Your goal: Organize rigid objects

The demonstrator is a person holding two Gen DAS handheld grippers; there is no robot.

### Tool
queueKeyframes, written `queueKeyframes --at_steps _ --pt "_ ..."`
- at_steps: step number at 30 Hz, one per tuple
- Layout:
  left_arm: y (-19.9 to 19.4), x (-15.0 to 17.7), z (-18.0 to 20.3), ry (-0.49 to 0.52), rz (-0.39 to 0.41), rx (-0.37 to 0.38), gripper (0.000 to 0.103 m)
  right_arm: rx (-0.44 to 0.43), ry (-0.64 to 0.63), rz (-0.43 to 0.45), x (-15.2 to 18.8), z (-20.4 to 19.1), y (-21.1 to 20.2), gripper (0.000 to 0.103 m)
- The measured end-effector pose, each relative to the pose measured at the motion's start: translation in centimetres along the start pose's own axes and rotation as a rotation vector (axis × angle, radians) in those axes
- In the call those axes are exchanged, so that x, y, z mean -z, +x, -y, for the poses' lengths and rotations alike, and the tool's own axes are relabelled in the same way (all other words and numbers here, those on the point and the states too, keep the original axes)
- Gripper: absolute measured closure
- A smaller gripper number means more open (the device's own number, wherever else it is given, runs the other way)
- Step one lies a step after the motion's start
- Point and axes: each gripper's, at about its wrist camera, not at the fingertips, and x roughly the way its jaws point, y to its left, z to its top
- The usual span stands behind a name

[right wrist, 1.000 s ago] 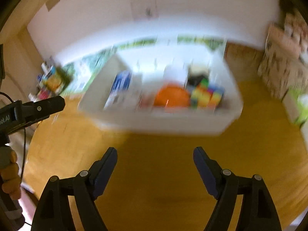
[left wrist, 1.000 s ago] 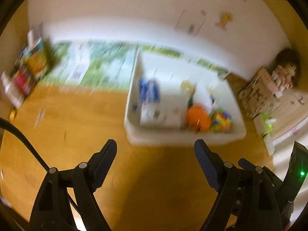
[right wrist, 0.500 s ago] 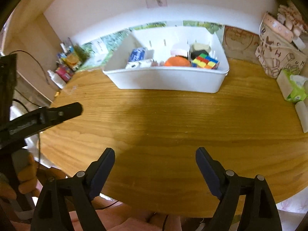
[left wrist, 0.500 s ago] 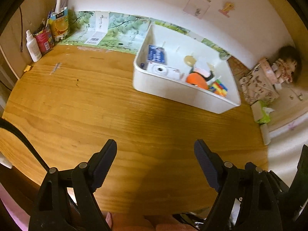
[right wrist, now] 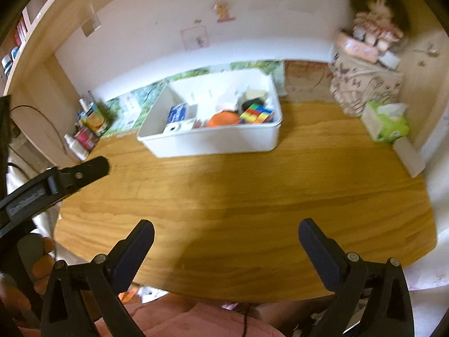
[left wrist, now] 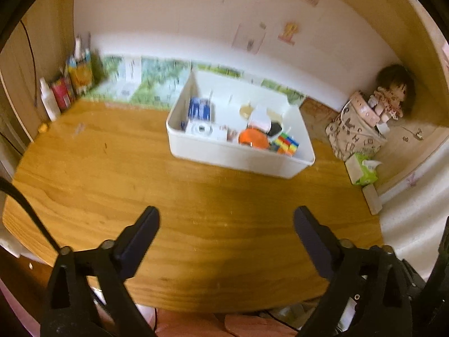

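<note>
Both grippers, left gripper point(left wrist: 226, 226) and right gripper point(right wrist: 226, 238), are just opening wide, empty, hovering over bare table point(left wrist: 196, 196); white bin point(left wrist: 238, 156) sitting beyond, tissue box point(right wrist: 388, 123) alongside.

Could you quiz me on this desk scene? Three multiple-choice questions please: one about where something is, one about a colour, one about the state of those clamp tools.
1. Where is the multicoloured cube?
A. on the bare table
B. inside the white bin
C. on the tissue box

2. What colour is the round thing beside the cube?
A. orange
B. purple
C. black

3. How are the left gripper and right gripper?
A. each holding a toy
B. both shut, empty
C. both open, empty

Answers: B, the cube lies within the bin's walls; A, the orange disc; C, only the wooden table shows between the fingers.
</note>
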Motion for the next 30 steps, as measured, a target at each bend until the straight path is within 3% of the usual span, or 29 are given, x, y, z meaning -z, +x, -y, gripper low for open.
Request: queueKeyframes --at_steps 3,7,12,17,22,30 --pt "-1.1 0.2 0.7 0.034 0.065 -0.039 0.001 0.018 -0.016 0.023 -0.5 -0.1 -0.3 0.000" --pt "-1.2 0.4 1.3 0.064 0.082 -0.072 0.001 0.007 -0.051 0.055 -1.0 -0.1 -0.6 0.000" --pt "-1.6 1.2 2.3 0.105 0.138 -0.155 0.001 -0.016 -0.096 0.031 -1.0 -0.2 0.0 0.000" --pt "-2.0 1.4 2.4 0.067 0.183 -0.201 0.001 0.001 -0.097 0.058 -1.2 0.0 -0.2 0.000" --pt "-1.6 1.6 1.8 0.013 0.156 -0.211 0.001 -0.006 -0.102 0.028 -1.5 0.3 0.5 0.000" --pt "-1.5 2.2 2.7 0.055 0.128 -0.239 0.001 -0.019 -0.120 -0.049 -1.2 -0.5 1.7 0.000"
